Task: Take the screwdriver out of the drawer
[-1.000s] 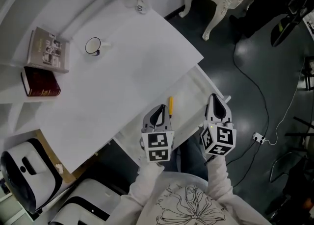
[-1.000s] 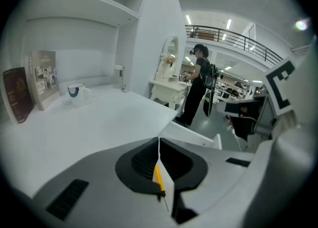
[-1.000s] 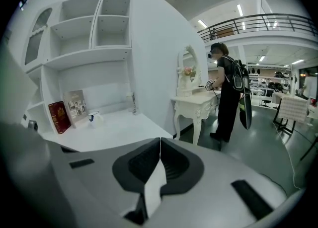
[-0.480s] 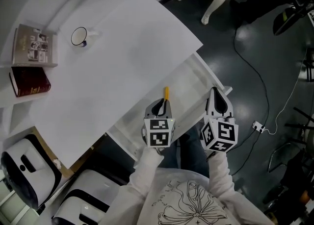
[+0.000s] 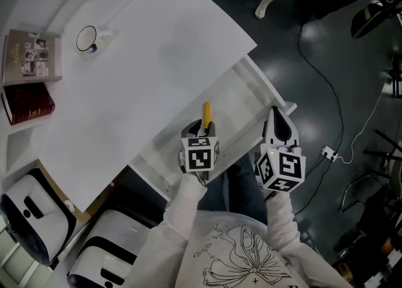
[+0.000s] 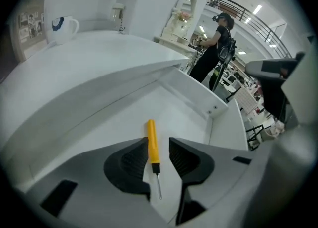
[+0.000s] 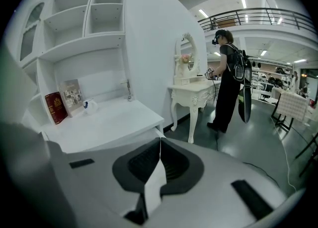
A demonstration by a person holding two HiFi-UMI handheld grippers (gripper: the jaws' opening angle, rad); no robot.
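Observation:
A yellow-handled screwdriver (image 5: 206, 112) lies flat on the floor of the open white drawer (image 5: 242, 101) under the desk. My left gripper (image 5: 202, 131) points steeply down into the drawer, just above the tool. In the left gripper view the screwdriver (image 6: 153, 143) lies between the two dark pads of the left gripper (image 6: 157, 145). Those jaws are opening and the pads do not touch the handle. My right gripper (image 5: 278, 131) hovers over the drawer's right end with nothing in it. In the right gripper view the tips of the right gripper (image 7: 160, 141) meet, shut.
On the white desk (image 5: 138, 61) stand a mug (image 5: 88, 37) and two books (image 5: 28, 80) at the far left. White machines (image 5: 28, 218) sit by the desk's near-left corner. A cable (image 5: 326, 111) runs over the dark floor. A person (image 7: 229, 78) stands by a white dressing table (image 7: 191, 98).
My left gripper has sunk into the drawer over the screwdriver and tipped further down, and its jaws have parted. The right gripper has dropped a little.

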